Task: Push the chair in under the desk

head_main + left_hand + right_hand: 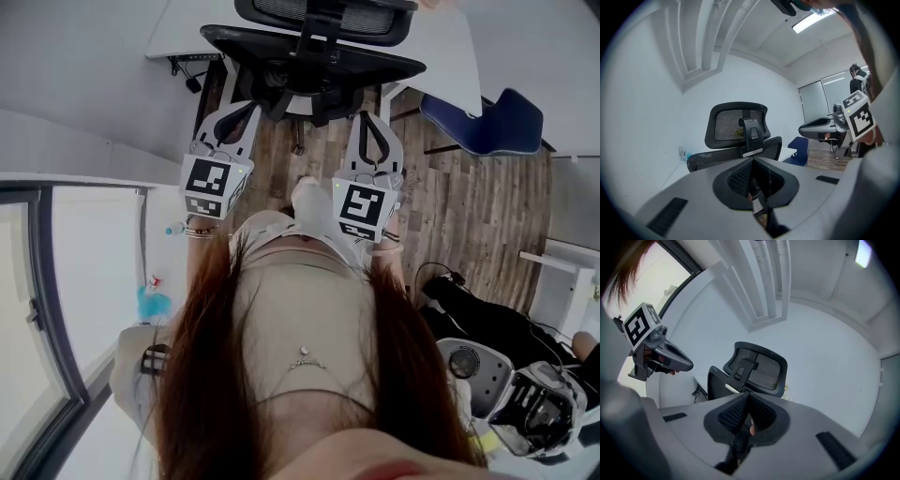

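In the head view the chair (314,58) stands on the wooden floor (469,206) at the desk (178,33)'s near edge, its back toward the person, with the left gripper (238,112) and right gripper (371,124) close behind it. The left gripper view shows that gripper's jaws pressed together, empty, with the chair (738,125) ahead. The right gripper view shows the same: jaws together, nothing between them, facing the chair (758,369).

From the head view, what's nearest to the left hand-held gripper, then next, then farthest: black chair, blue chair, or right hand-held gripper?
1. Black chair, just ahead of the left hand-held gripper.
2. Right hand-held gripper, beside it on the right.
3. Blue chair, far off at the right.
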Demonstrator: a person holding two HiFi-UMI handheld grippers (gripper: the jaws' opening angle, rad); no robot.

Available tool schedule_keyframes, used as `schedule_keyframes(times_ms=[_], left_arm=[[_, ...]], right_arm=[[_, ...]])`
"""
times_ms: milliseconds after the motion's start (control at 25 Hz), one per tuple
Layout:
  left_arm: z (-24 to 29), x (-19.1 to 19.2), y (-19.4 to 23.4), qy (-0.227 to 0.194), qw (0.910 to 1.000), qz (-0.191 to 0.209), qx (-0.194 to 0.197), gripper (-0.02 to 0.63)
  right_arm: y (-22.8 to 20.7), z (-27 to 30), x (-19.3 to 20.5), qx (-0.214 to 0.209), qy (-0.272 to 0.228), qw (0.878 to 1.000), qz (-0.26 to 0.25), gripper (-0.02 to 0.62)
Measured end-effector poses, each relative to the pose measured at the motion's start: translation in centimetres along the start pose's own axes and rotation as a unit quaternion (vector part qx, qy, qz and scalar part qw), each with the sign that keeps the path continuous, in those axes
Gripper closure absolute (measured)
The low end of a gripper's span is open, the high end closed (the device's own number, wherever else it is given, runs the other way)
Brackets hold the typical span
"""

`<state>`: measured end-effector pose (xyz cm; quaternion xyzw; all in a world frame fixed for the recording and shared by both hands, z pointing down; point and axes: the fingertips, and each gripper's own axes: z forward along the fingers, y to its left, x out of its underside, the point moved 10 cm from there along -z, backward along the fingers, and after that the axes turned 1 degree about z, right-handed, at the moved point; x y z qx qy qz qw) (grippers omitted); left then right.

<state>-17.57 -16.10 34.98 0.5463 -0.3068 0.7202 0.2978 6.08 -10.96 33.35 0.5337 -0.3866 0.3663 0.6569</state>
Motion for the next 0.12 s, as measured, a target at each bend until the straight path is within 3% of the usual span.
schedule_keyframes(times_ms=[120], left_arm=[[0.41, -0.31, -0.17, -0.009, 1.0, 0.002, -0.001, 0.601]], right_arm=[[-0.69, 0.06, 0.04, 0.0, -0.002, 1.0, 0.002, 0.571]])
